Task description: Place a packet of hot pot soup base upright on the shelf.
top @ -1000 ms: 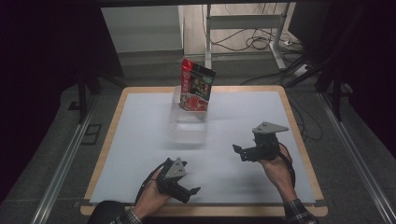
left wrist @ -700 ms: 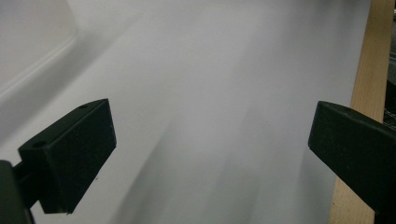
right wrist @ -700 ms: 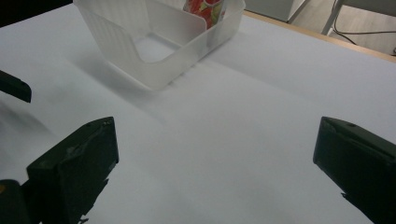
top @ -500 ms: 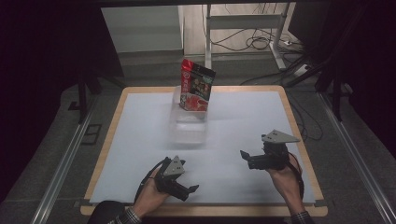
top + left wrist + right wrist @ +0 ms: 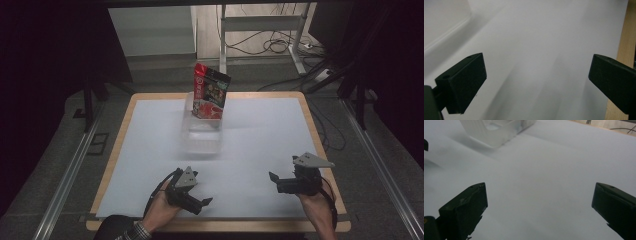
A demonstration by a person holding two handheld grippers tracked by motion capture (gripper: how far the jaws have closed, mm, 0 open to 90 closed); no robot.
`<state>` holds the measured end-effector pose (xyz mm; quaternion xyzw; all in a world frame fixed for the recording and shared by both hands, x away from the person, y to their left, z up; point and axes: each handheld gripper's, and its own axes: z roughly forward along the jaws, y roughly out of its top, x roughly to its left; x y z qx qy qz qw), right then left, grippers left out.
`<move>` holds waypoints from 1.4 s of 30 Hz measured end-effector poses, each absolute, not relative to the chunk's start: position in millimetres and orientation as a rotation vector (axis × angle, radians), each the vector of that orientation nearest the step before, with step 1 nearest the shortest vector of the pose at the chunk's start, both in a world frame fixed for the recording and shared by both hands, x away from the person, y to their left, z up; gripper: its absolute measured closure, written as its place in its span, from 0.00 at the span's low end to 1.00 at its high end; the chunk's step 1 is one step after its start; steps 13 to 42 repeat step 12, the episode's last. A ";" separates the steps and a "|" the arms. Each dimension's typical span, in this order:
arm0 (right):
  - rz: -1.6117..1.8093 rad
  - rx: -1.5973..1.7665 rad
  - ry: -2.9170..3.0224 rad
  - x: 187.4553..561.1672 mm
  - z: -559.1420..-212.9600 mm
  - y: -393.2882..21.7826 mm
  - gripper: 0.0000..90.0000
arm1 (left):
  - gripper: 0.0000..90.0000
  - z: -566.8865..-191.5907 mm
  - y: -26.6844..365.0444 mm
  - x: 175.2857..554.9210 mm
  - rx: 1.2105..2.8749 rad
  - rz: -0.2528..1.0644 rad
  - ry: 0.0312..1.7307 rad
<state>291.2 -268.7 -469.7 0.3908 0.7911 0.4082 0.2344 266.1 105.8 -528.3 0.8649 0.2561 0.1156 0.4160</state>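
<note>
Left gripper [image 5: 196,200] lying low at 7 o'clock, jaws gaping; right gripper [image 5: 280,182] hovering at 5 o'clock, jaws gaping, pointing toward 9 o'clock.

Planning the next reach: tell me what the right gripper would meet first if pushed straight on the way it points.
Probably the clear plastic tub, up and left of centre in the right gripper view. Open jaws on the right gripper face bare white table until then; depth is uncertain.

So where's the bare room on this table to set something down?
Broad white patches lie left and right of the clear container, and between it and both grippers: left gripper, right gripper. Crowded only at far centre, where the snack bag stands.
</note>
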 end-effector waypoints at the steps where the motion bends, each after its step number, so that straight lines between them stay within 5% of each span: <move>1: 1.119 1.078 2.170 289.9 -471.5 -270.5 0.00 | 0.01 -528.5 105.7 266.1 2.174 0.290 0.643; 42: 1.104 1.118 2.192 285.4 -481.3 -281.4 0.00 | 0.02 -530.1 102.9 266.4 2.198 0.293 0.630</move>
